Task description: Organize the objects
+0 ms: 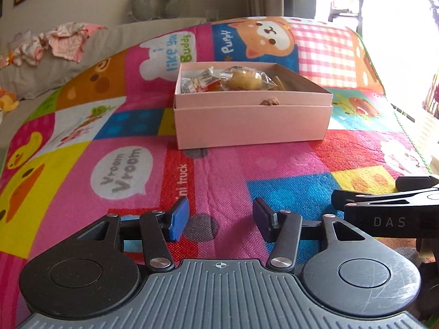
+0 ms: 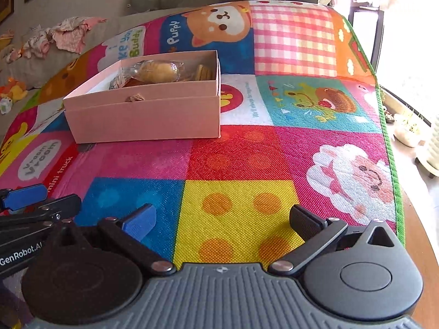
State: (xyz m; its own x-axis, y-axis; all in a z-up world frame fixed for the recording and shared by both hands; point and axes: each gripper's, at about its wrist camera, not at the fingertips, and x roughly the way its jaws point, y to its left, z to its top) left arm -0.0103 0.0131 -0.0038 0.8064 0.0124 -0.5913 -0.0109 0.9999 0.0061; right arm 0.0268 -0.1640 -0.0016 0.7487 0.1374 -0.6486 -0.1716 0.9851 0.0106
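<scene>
Pink box [image 1: 252,120] on the play mat [image 1: 115,148], open, already packed with wrapped snacks [image 1: 247,81].

Left tongs [image 1: 221,223] spread, gripping nothing; right tongs [image 2: 223,226] splayed wider, likewise empty (both held low, well short of the box). Probably pulled clear because nothing loose remains to gather.

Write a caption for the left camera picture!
Open left gripper faces a pink box of wrapped snacks.
</scene>
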